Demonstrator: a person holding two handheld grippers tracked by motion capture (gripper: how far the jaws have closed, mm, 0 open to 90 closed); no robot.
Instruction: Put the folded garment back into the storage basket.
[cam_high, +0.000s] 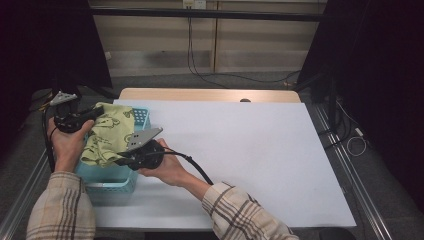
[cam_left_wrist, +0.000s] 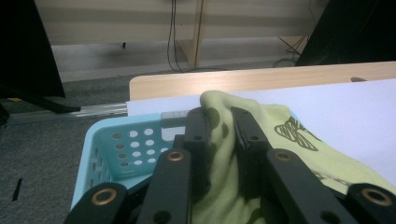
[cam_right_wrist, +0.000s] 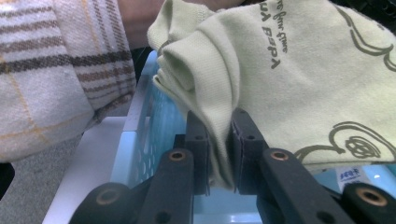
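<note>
Both grippers pinch the green cloth (cam_high: 107, 134) above the light blue basket (cam_high: 111, 175) at the table's (cam_high: 250, 150) left edge: left gripper (cam_left_wrist: 219, 126) on its far end, right gripper (cam_right_wrist: 219, 140) on its near fold. The tabletop to the right lies open.

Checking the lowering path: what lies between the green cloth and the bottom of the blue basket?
Nothing that shows: in the right gripper view the green cloth hangs over the blue basket, with bare basket floor beneath its lower edge. Farther in, the cloth hides the floor.
</note>
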